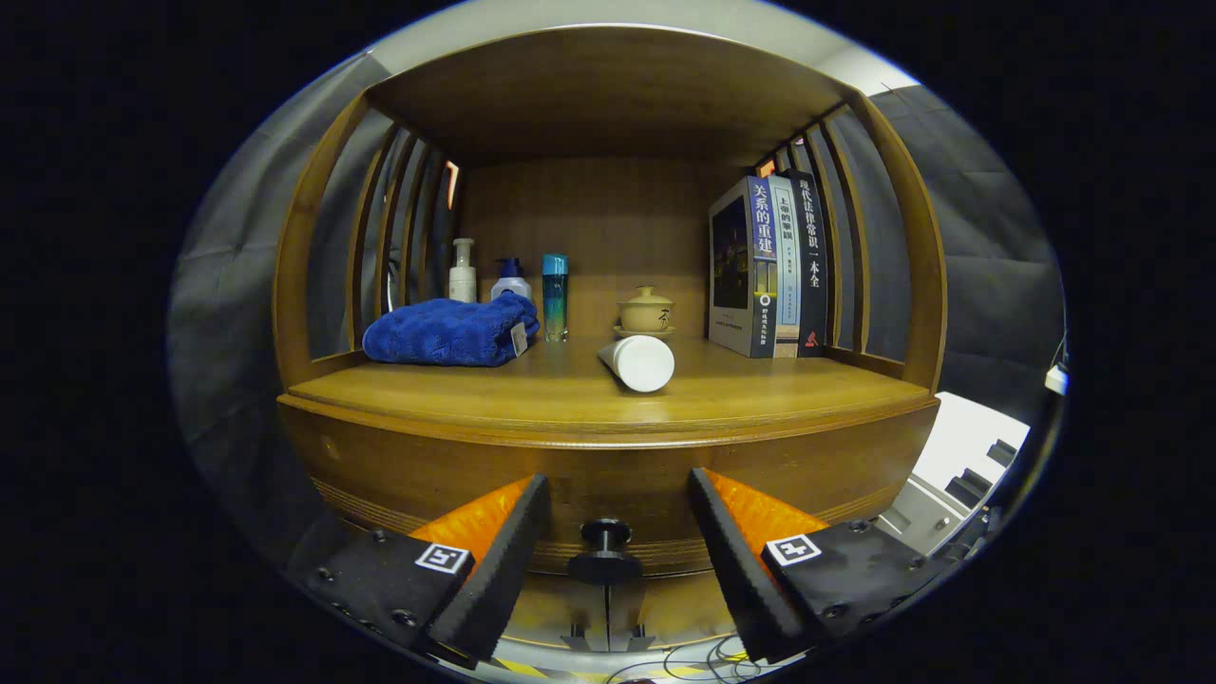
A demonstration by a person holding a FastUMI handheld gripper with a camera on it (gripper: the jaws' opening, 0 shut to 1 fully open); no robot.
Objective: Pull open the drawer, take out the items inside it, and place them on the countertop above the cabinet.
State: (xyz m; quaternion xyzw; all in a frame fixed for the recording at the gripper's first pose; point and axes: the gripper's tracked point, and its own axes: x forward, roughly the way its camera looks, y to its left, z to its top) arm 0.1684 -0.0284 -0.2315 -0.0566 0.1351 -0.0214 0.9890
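Note:
A wooden cabinet stands in front of me, its countertop (532,389) running across the middle. Below it the drawer front (608,475) sits flush, and a dark round knob (604,549) sticks out of it. My gripper (617,503) is open, with the knob between the two fingers and a gap on each side. A white tube (638,362) lies on its side on the countertop, just beyond the fingers. The inside of the drawer is hidden.
On the countertop a folded blue towel (448,331) lies at the left, with a pump bottle (463,273), a blue-capped bottle (511,278) and a teal bottle (556,295) behind it. A lidded tea cup (646,311) stands at the back. Three books (774,266) stand upright at the right.

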